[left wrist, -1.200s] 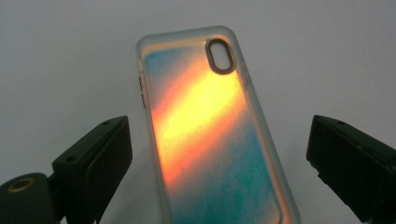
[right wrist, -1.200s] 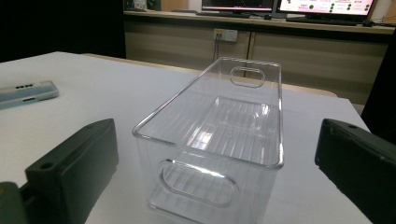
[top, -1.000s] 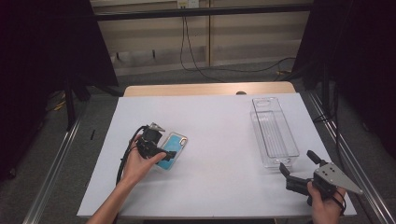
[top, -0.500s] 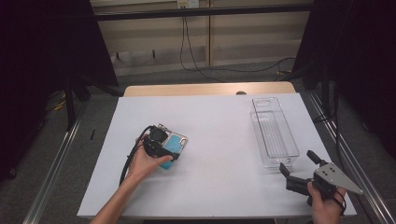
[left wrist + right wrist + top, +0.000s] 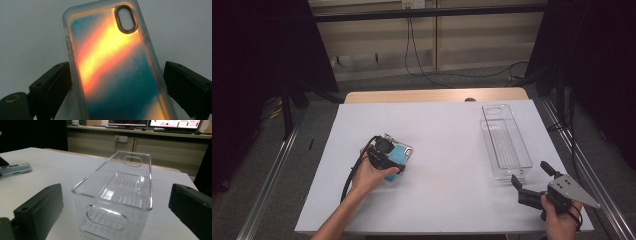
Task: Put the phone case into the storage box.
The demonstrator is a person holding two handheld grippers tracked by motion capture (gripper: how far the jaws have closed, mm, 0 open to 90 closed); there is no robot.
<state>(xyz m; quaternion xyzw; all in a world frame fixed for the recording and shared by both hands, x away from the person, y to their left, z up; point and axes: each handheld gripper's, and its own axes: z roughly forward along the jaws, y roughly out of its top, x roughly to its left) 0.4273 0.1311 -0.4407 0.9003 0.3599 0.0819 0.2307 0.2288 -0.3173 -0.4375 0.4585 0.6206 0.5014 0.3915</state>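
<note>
A phone case (image 5: 112, 62) with a clear rim, an orange-and-teal back and an oval camera hole lies flat on the white table (image 5: 447, 150). My left gripper (image 5: 117, 75) is open, one black jaw close on each long side of the case. In the high view the left gripper (image 5: 383, 152) sits on top of the case (image 5: 402, 154) at the table's left middle. My right gripper (image 5: 530, 173) stands open near the front right corner, pointing at the near end of a clear plastic bin (image 5: 504, 140). The bin (image 5: 125, 182) is empty in front of the right gripper (image 5: 116, 202).
The phone case (image 5: 16, 168) lies far to the left in the right gripper view. A metal rail (image 5: 582, 165) runs along the table's right side. A wooden strip (image 5: 437, 95) borders the far edge.
My left gripper has slid a little to the right, further over the phone case. The right gripper and the bin have stayed put.
</note>
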